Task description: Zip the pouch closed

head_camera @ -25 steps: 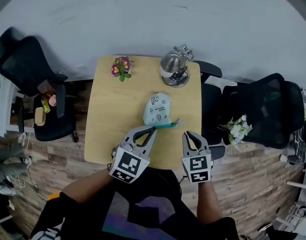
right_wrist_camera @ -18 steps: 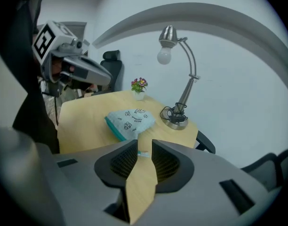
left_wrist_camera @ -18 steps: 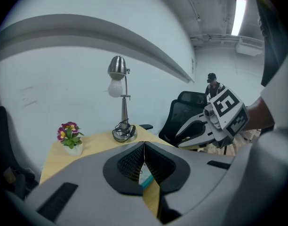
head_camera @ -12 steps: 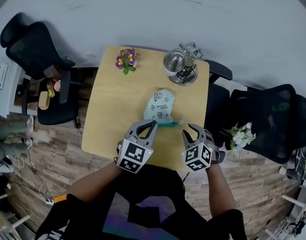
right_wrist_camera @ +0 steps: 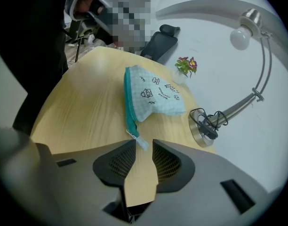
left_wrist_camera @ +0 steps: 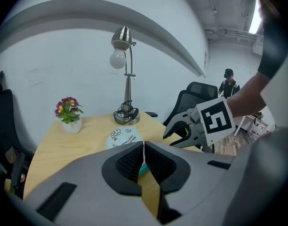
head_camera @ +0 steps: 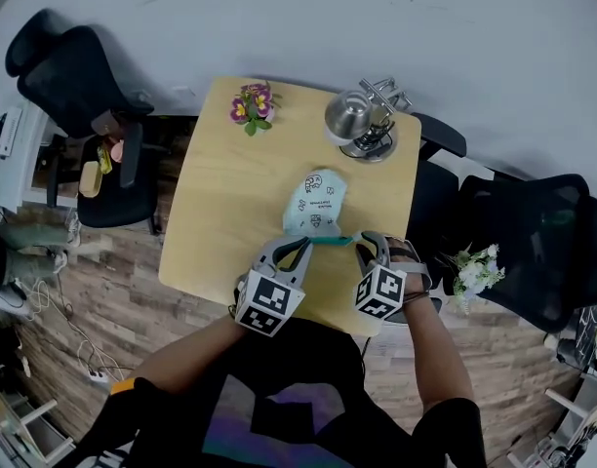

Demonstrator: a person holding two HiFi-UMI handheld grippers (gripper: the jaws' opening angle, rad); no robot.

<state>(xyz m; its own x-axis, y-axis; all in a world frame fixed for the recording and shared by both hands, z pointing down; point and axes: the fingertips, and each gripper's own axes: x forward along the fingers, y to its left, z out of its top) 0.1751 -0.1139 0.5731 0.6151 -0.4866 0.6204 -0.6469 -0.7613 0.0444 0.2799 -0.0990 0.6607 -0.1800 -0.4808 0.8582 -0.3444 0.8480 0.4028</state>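
Your right gripper (right_wrist_camera: 144, 144) stands with its jaws spread wide, having just opened, and grips nothing. The small pale blue zipper pull tab (right_wrist_camera: 140, 141) lies at the mouth of the gap, clear of both pads. Your left gripper (left_wrist_camera: 143, 145) has its jaws pressed together with nothing seen between them, poised over the other end of the teal zipper band (right_wrist_camera: 129, 102). That band edges the pale blue, cartoon-printed fabric pouch (right_wrist_camera: 156, 98), which lies flat on the light wooden worktop (right_wrist_camera: 83, 107).

The dangers from here:
- Close off-line and you will likely nip the band or bare wood instead of the limp tab.
- Pull while the left jaws anchor nothing and the light pouch may slide or bunch instead of closing.
- A wide sweep could strike the chrome desk lamp (right_wrist_camera: 203, 126) standing near the pouch.
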